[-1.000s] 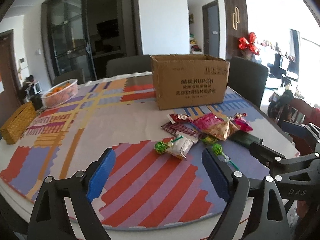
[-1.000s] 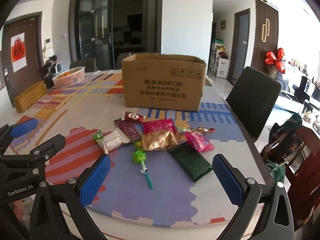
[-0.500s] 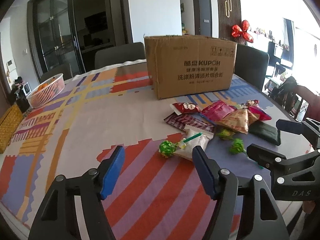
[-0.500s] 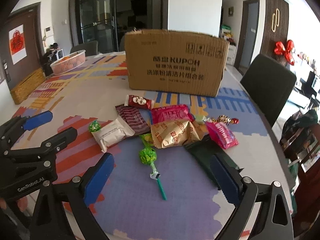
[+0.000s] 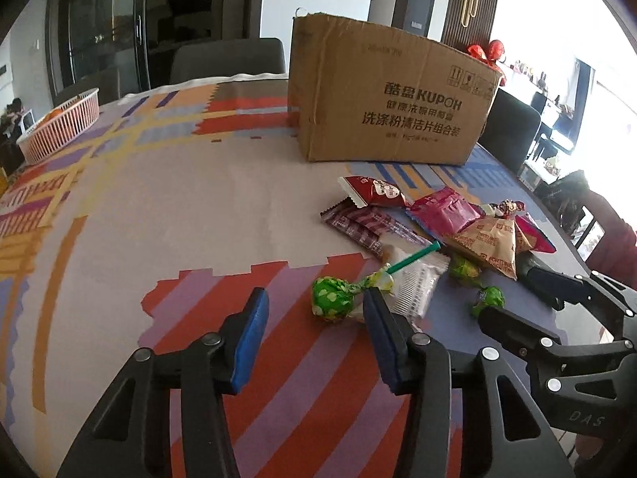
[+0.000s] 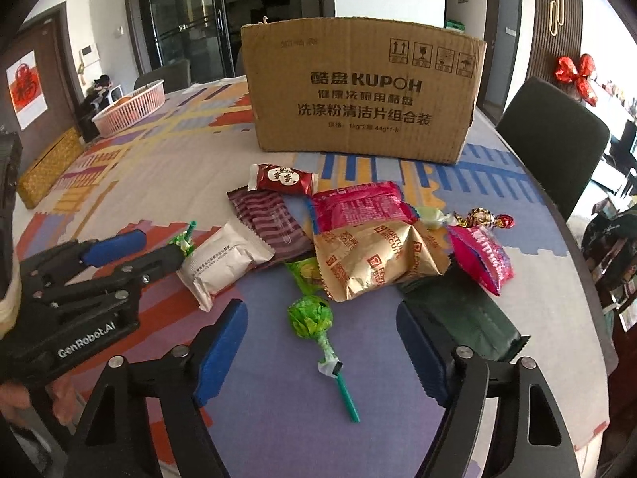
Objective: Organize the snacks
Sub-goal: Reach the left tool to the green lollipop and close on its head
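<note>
Snacks lie heaped on the patterned tablecloth [image 5: 167, 207] in front of an open cardboard box [image 6: 362, 87]. My left gripper [image 5: 313, 302] hangs low over the cloth, its jaws closing. A green-wrapped lollipop [image 5: 328, 298] lies just past its tips by the right finger, untouched, its stick resting on a white packet [image 5: 414, 283]. My right gripper [image 6: 320, 310] is closing too, with a second green lollipop [image 6: 310, 314] lying between its fingers, pads clear of it. Behind it sit a gold packet [image 6: 370, 259], a pink packet [image 6: 358, 205] and a dark green pouch [image 6: 466, 318].
A pink basket [image 6: 131, 105] and a woven yellow box [image 6: 47, 167] stand at the far left of the table. Dark chairs [image 6: 553, 147] ring the table. The table's rounded edge runs close on the right, past the pouch.
Both grippers have dropped and moved forward toward the snack heap. Their jaws have narrowed, each now lined up on a green lollipop.
</note>
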`<action>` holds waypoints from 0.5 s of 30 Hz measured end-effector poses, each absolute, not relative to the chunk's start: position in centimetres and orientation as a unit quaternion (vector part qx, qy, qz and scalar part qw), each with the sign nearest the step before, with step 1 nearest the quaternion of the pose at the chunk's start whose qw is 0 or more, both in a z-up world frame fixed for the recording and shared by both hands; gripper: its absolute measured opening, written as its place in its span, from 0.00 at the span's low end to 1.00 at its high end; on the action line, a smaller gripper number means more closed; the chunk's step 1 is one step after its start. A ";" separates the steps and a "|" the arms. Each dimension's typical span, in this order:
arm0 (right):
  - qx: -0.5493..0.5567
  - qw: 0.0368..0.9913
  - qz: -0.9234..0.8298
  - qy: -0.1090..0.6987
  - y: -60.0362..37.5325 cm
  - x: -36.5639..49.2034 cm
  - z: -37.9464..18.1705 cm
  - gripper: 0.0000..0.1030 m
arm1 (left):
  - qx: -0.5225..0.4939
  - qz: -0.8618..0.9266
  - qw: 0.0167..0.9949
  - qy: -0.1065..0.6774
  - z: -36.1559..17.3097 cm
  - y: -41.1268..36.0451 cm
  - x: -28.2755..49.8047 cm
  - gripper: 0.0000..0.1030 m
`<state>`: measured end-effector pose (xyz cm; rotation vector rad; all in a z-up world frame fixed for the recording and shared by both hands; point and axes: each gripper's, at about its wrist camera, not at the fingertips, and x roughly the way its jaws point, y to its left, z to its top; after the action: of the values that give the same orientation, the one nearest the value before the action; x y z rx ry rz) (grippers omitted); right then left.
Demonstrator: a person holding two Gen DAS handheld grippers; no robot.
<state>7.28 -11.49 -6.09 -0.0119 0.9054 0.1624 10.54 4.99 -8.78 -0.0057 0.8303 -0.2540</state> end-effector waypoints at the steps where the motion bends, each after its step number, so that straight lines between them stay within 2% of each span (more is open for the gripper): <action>1: -0.005 0.896 0.077 0.438 -11.5 7.4 -6.1 0.72 | -0.003 -0.125 0.908 0.401 -8.8 4.9 10.7 0.45; 6: 0.001 0.892 0.082 0.445 -11.5 7.5 -6.4 0.64 | -0.002 -0.138 0.903 0.407 -9.1 4.3 11.5 0.40; 11: 0.004 0.888 0.085 0.453 -11.5 7.7 -6.7 0.58 | -0.010 -0.144 0.894 0.423 -9.8 4.0 12.2 0.27; 15: 0.007 0.886 0.088 0.455 -11.6 7.8 -6.9 0.52 | -0.010 -0.143 0.893 0.426 -9.7 4.0 12.0 0.26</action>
<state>7.78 -11.59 -6.93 0.0150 0.9457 0.1839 11.99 3.99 -9.69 -0.0199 0.8847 -0.2973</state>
